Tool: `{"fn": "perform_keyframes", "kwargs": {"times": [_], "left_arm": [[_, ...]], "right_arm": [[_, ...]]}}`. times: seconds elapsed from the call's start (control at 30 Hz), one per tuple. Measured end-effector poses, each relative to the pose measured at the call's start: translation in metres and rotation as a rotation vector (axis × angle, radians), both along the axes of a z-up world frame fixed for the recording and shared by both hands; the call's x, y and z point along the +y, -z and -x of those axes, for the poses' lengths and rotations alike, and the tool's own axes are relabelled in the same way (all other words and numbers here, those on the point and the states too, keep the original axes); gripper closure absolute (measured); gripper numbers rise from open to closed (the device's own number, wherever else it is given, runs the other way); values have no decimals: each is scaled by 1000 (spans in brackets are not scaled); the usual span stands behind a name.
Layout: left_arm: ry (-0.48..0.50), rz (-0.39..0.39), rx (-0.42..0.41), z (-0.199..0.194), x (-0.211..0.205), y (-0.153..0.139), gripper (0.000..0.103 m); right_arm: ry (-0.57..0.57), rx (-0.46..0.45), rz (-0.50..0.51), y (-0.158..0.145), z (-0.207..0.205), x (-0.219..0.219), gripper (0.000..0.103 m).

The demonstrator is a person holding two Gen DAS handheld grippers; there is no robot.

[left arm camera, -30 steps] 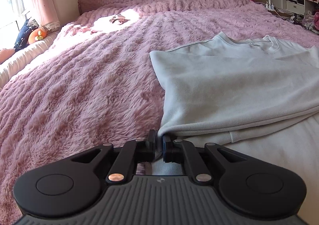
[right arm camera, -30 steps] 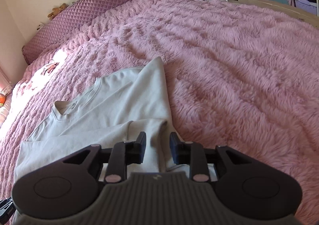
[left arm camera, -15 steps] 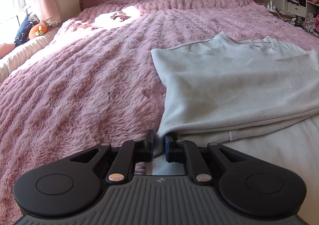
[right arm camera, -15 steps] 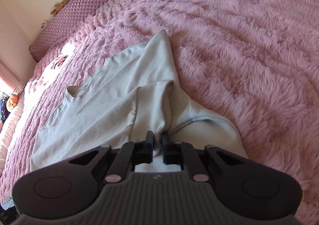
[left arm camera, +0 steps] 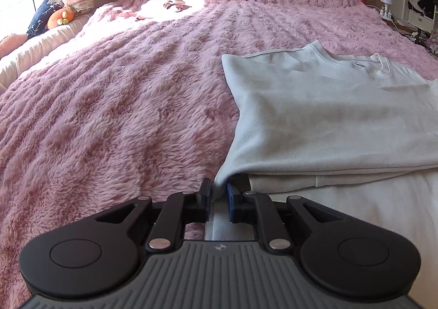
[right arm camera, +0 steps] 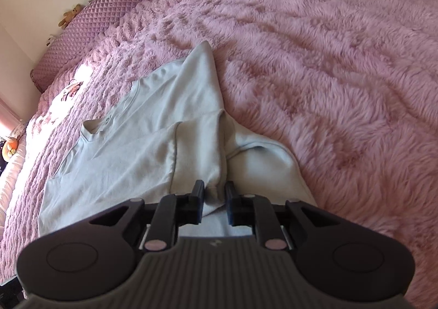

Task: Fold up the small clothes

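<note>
L tool (left arm camera: 219, 194) & R tool (right arm camera: 215, 195) each clenched on pale grey cotton sweatshirt (left arm camera: 323, 117) atop fluffy pink bed blanket (left arm camera: 123, 106).

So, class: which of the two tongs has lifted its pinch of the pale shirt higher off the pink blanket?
The right tongs: the shirt tents up toward them, whereas the left tongs grip an edge lying low on the blanket.

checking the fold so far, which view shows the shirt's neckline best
The right wrist view: the collar of the pale shirt lies in full view from above, its curve open and a small label visible inside. The left wrist view shows the same collar only at a low angle, far off near the right edge, flattened.
</note>
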State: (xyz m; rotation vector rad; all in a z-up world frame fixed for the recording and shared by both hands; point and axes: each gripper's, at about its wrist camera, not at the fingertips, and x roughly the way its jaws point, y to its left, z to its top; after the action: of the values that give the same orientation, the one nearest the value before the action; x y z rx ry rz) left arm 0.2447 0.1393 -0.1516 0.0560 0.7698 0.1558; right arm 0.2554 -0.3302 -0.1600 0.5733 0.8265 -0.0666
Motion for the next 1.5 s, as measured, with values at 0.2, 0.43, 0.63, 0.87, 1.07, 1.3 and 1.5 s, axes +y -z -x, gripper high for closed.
{"fn": "perform_keyframes", "kwargs": {"times": [0.2, 0.43, 0.63, 0.87, 1.07, 1.3, 1.5], "left_arm": [[32, -32, -128, 28, -5, -33, 86], [93, 264, -220, -26, -9, -41, 86], [-36, 352, -153, -59, 7, -7, 86], [-75, 395, -98, -64, 20, 16, 96], [-47, 432, -139, -38, 13, -20, 94], [71, 429, -157, 42, -5, -67, 85], [101, 356, -52, 104, -23, -82, 67]], "right_arm": [[10, -142, 65, -39, 1, 0, 59], [-105, -180, 75, -40, -39, 31, 60], [-139, -146, 99, -24, -52, 41, 58], [-141, -78, 141, 7, -60, 33, 61], [-126, -75, 123, -9, -48, 32, 59], [-162, -112, 110, -48, 13, 23, 53], [-246, -113, 131, -78, 67, 22, 45]]}}
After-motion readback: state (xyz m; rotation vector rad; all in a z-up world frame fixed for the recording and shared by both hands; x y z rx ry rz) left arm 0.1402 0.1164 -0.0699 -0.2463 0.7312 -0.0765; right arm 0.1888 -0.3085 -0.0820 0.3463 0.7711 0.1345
